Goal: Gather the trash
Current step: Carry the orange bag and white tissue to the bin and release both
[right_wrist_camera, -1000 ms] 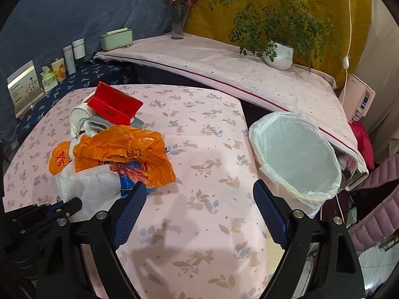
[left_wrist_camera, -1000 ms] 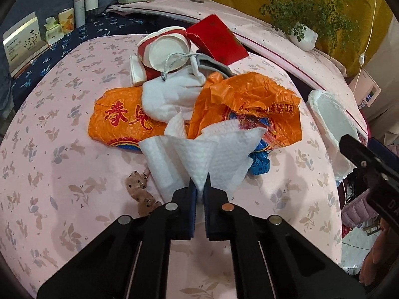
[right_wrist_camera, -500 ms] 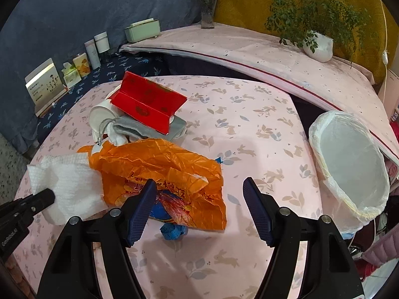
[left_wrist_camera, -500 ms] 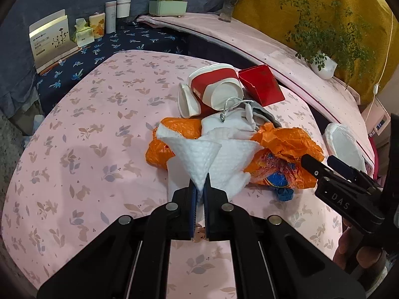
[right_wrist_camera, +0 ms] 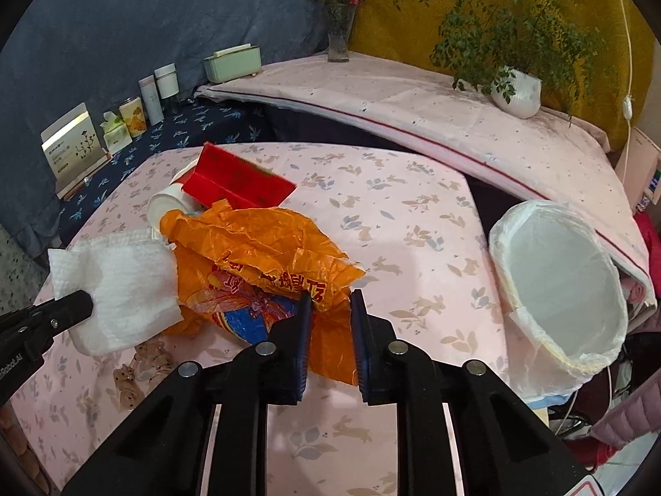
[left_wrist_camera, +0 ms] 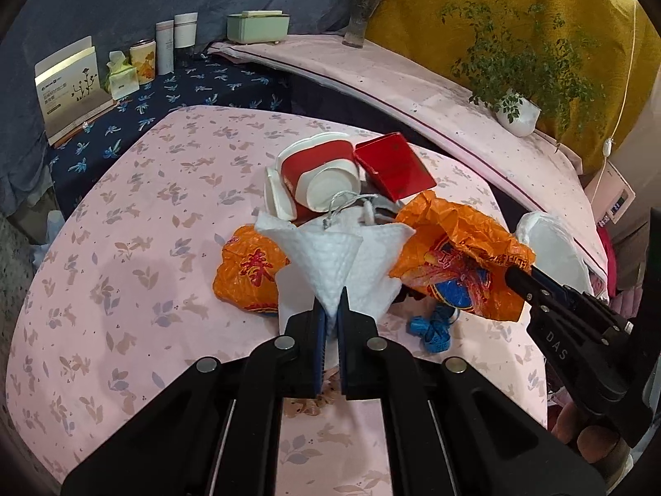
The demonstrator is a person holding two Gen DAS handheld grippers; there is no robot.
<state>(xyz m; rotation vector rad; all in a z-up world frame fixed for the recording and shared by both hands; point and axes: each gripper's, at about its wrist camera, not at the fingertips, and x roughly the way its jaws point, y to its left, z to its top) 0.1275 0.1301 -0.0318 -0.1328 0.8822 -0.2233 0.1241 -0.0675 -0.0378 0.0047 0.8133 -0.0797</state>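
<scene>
My left gripper [left_wrist_camera: 332,316] is shut on a white paper towel [left_wrist_camera: 338,264] and holds it lifted above the trash pile; the towel also shows in the right wrist view [right_wrist_camera: 120,285]. My right gripper [right_wrist_camera: 330,310] has closed around the edge of an orange plastic bag [right_wrist_camera: 256,248], its jaws still a little apart with the bag between them. The bag shows in the left wrist view [left_wrist_camera: 458,256] too. A red carton [right_wrist_camera: 235,182], a red and white cup [left_wrist_camera: 322,173] and a blue scrap [left_wrist_camera: 431,326] lie in the pile.
A white-lined bin [right_wrist_camera: 562,285] stands at the table's right edge. A small spotted wrapper [right_wrist_camera: 140,368] lies near the front. A potted plant [right_wrist_camera: 516,91], a vase, a green box and bottles stand on the far ledges.
My right gripper has narrowed from wide open onto the orange bag's edge. My left gripper has risen a little with the towel.
</scene>
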